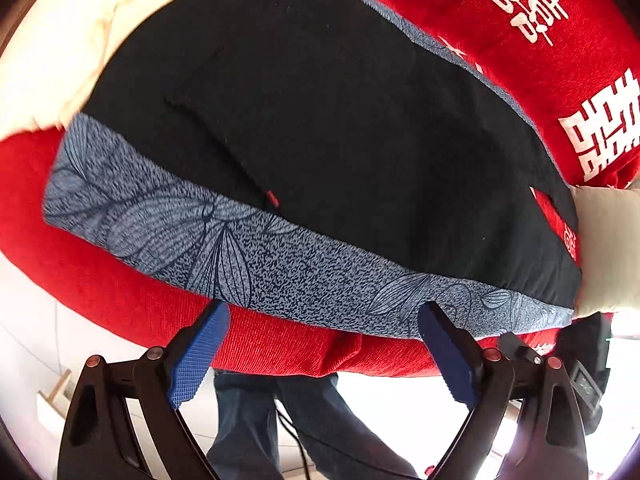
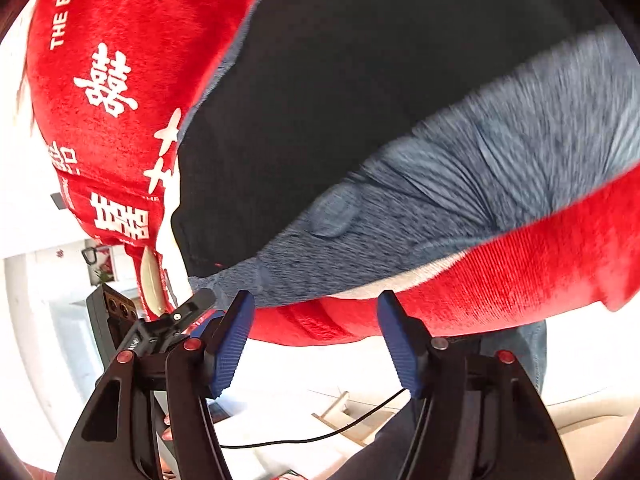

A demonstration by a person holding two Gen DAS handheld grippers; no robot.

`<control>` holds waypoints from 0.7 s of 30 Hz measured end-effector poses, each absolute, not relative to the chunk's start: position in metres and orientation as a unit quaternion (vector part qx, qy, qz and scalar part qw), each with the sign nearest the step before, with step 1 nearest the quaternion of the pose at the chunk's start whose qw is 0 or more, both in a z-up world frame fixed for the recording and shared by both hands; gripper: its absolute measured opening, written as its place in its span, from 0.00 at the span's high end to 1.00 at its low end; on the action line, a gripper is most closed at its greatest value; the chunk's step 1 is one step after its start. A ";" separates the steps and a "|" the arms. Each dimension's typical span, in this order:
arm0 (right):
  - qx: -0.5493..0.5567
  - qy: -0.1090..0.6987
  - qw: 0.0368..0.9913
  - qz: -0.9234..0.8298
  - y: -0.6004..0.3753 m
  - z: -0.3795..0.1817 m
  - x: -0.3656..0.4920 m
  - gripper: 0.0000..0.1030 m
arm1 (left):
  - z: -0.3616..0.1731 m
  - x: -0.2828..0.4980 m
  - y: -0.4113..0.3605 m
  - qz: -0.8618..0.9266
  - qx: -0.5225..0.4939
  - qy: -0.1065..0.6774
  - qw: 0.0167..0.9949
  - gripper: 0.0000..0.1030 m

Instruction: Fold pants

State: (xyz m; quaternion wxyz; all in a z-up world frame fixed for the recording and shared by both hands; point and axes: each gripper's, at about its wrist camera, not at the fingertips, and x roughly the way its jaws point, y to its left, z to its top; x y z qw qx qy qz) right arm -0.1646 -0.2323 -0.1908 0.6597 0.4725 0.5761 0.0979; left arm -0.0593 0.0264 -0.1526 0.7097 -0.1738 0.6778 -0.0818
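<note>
The left gripper [image 1: 324, 320] stands wide open with nothing between its blue pads [image 1: 196, 356], poised just off the near edge of the red blanket [image 1: 100, 276]. The right gripper [image 2: 316, 312] is likewise spread wide and holds nothing; its pads [image 2: 232, 348] hover at the blanket's [image 2: 500, 276] near edge.

The pants [image 1: 320, 120] lie flat on the blanket as a broad black panel with a blue-grey leaf-print band [image 1: 256, 268] along the near side. A seam ending in a small red tag [image 1: 273, 199] runs across the black cloth.

Only the left view shows cream bedding [image 1: 60, 52] at the far left, a pale cushion [image 1: 608, 248] by the pants' right end, and the person's jeans [image 1: 248, 420] below. Only the right view shows the white lettering "THE BIGD" on the blanket, a thin black cable [image 2: 320, 436] near the floor, and a dark box [image 2: 116, 312] at left. The right view is blurred over the printed band [image 2: 500, 132].
</note>
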 end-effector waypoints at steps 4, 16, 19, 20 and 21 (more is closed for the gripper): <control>0.509 0.537 0.666 0.100 -0.239 -0.206 -0.173 0.35 | -0.163 -0.063 0.029 -0.094 -0.189 0.681 0.701 0.06; 0.648 0.439 0.614 0.103 -0.251 -0.223 -0.170 0.92 | -0.173 -0.072 0.038 -0.103 -0.248 0.682 0.680 0.06; 0.642 0.420 0.628 0.133 -0.251 -0.190 -0.166 0.92 | -0.170 -0.070 0.052 -0.096 -0.291 0.668 0.678 0.06; 0.639 0.418 0.631 0.138 -0.251 -0.183 -0.165 0.92 | -0.170 -0.068 0.056 -0.093 -0.304 0.664 0.677 0.06; 0.636 0.417 0.634 0.142 -0.252 -0.175 -0.162 0.92 | -0.170 -0.065 0.061 -0.089 -0.323 0.657 0.675 0.06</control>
